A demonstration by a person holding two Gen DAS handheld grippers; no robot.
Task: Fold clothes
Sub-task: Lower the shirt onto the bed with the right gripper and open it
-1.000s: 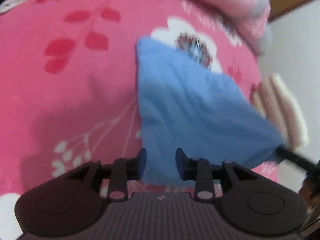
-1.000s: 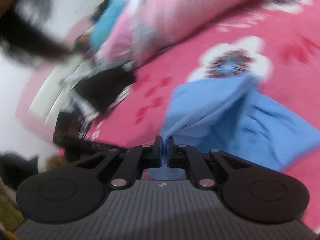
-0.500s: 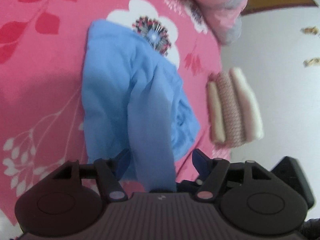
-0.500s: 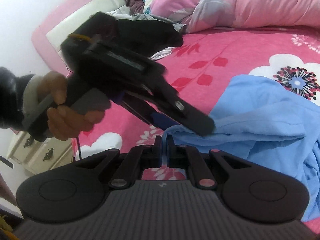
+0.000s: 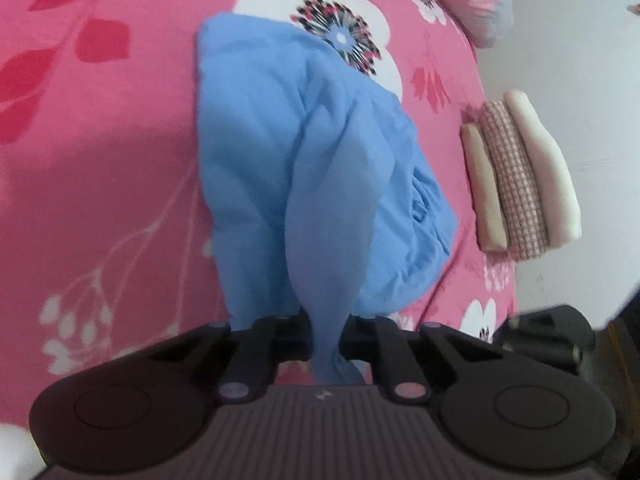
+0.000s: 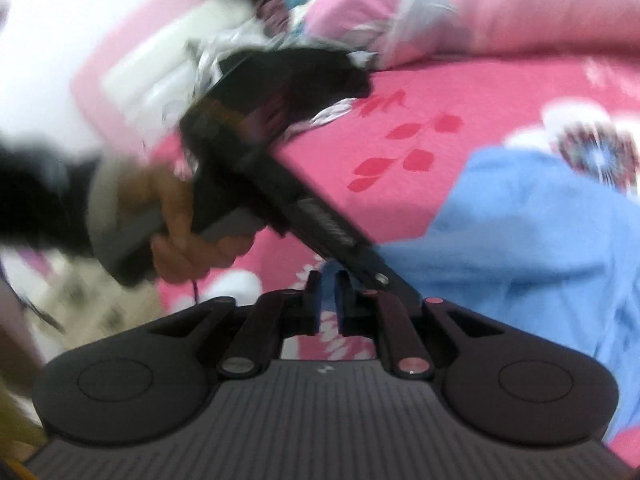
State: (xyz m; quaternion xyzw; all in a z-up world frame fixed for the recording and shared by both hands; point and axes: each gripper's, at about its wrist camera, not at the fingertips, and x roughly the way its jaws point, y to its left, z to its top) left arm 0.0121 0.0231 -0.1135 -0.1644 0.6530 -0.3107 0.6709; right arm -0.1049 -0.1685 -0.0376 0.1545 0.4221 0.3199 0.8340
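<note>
A crumpled blue garment [image 5: 280, 152] lies on the pink flowered bedsheet [image 5: 100, 160]. A narrow fold of it rises toward the camera, and my left gripper [image 5: 328, 336] is closing on that fold, its pads pressing the cloth. In the blurred right wrist view the same garment [image 6: 540, 240] spreads to the right. My right gripper [image 6: 329, 300] sits at its near left corner with its jaws opening: a narrow gap shows the sheet through it, and the blue edge lies just at the tips. A person's hand [image 6: 188, 248] holds the left tool, which slants down beside my right fingers.
Three folded cloths [image 5: 520, 184], beige, pink check and cream, lie side by side at the bed's right edge above the pale floor [image 5: 580, 60]. A pink quilt [image 6: 480, 12] is bunched along the far side. Dark clothes [image 6: 320, 76] are piled near the headboard [image 6: 160, 60].
The left jaws, wide apart around the hanging blue fold half a second ago, have closed on it. The right jaws, shut on the garment's corner before, have parted slightly.
</note>
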